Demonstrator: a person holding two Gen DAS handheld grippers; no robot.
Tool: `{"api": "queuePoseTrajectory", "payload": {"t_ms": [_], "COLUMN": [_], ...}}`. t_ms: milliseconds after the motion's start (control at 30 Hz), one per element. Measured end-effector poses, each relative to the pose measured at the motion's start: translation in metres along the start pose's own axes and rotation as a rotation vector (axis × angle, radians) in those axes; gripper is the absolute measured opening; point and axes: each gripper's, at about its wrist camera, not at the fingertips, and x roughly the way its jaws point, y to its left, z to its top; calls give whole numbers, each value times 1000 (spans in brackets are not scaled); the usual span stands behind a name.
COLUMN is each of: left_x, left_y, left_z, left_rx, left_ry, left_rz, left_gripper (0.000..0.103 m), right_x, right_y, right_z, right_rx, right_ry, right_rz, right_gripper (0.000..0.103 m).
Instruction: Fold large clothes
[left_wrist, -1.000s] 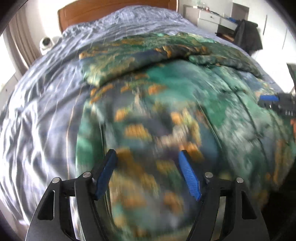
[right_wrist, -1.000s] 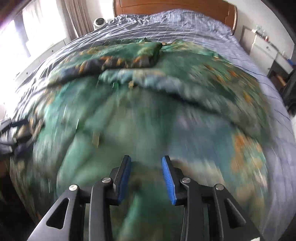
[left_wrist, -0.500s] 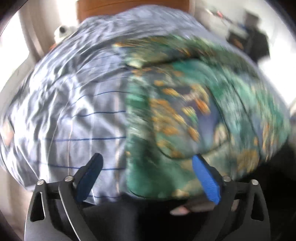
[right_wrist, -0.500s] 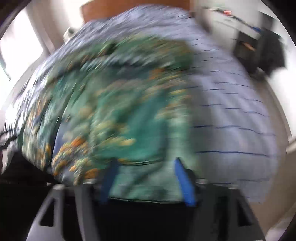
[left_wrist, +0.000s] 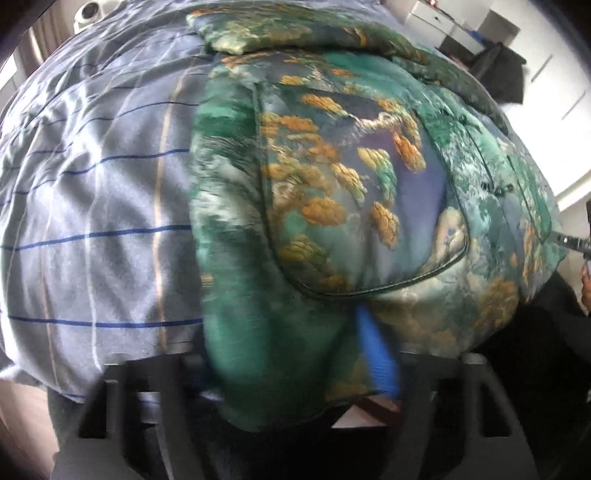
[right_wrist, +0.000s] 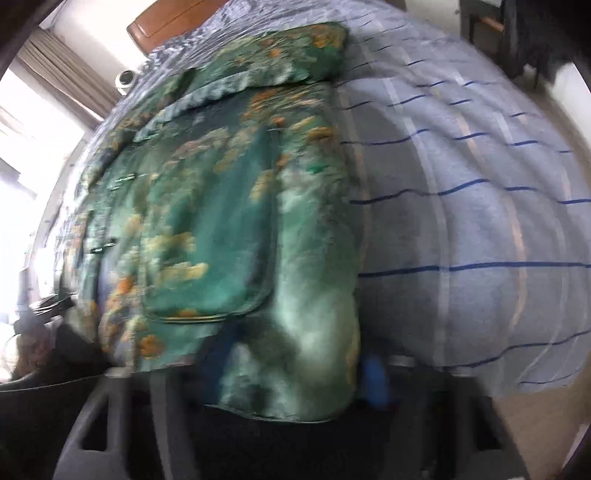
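A large green padded jacket (left_wrist: 332, 192) with an orange and blue painted print lies spread on the bed, its hem hanging over the near edge. It also shows in the right wrist view (right_wrist: 221, 229). My left gripper (left_wrist: 291, 362) is at the jacket's lower left hem corner, jaws wide, with the cloth between the blue pads (left_wrist: 376, 354); the left pad is hidden. My right gripper (right_wrist: 295, 369) is at the lower right hem corner, jaws apart, cloth draped between its blue pads (right_wrist: 375, 380). Both views are blurred.
The bed has a grey-blue sheet (left_wrist: 92, 206) with dark blue lines, also in the right wrist view (right_wrist: 480, 229). A wooden headboard (right_wrist: 170, 22) is at the far end. A dark chair (left_wrist: 506, 70) and white drawers stand beside the bed.
Both grippers have pulled back from over the jacket's middle to its near hem corners, left to the left corner, right to the right. Their jaws have opened wider and now straddle the hem.
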Motion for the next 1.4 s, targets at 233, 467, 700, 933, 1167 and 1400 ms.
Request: {"api": "queuePoseTrajectory", "payload": {"t_ms": [233, 467, 700, 933, 1167, 1400], "left_x": [-24, -63, -77, -66, -93, -140], "left_y": [19, 26, 26, 27, 31, 44], "left_z": [4, 5, 6, -4, -16, 78], "left_rx": [-75, -136, -121, -158, -208, -206], "left_ry": [-36, -134, -159, -91, -72, -273], "left_rz": [-73, -130, -110, -102, -166, -278], "left_gripper": [13, 12, 11, 10, 10, 9], "right_x": [-19, -49, -59, -59, -65, -91], "right_y": [15, 37, 47, 41, 29, 19], "right_z": [5, 13, 12, 0, -18, 59], "right_rx": [-11, 10, -11, -2, 40, 85], "right_ry": [-26, -108, -126, -93, -40, -181], "right_rz": [46, 131, 155, 177, 249, 392], "right_gripper": [15, 14, 14, 14, 13, 13]}}
